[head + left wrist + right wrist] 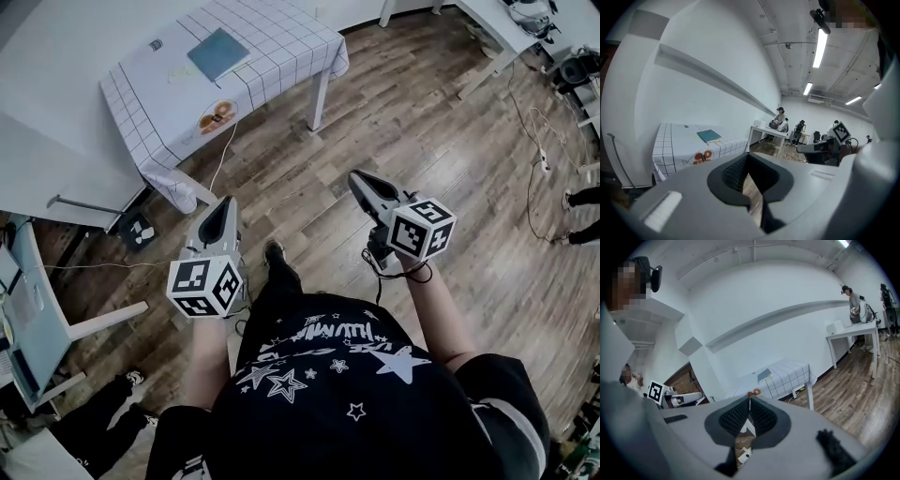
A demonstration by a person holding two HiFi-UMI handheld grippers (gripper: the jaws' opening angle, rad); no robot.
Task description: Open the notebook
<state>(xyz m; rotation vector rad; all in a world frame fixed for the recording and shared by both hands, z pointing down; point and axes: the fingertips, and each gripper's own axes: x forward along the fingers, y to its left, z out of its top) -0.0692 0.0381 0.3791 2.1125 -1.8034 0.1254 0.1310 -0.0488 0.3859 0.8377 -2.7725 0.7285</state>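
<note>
A closed teal notebook [218,52] lies on a table [281,42] covered with a white checked cloth, far ahead and to the left of me across the wooden floor. It also shows small in the left gripper view as the notebook [709,136] and in the right gripper view as the notebook [764,375]. My left gripper [225,202] and right gripper [357,176] are held out at waist height, well short of the table. The jaws of the left gripper [747,156] and the right gripper [749,399] are shut with nothing between them.
An orange print [217,116] and a small dark object [156,44] are on the cloth, and a cable hangs off its front edge. White desks stand at the left [37,309] and top right [487,23]. Cables trail on the floor at the right. A person [853,300] stands at a far table.
</note>
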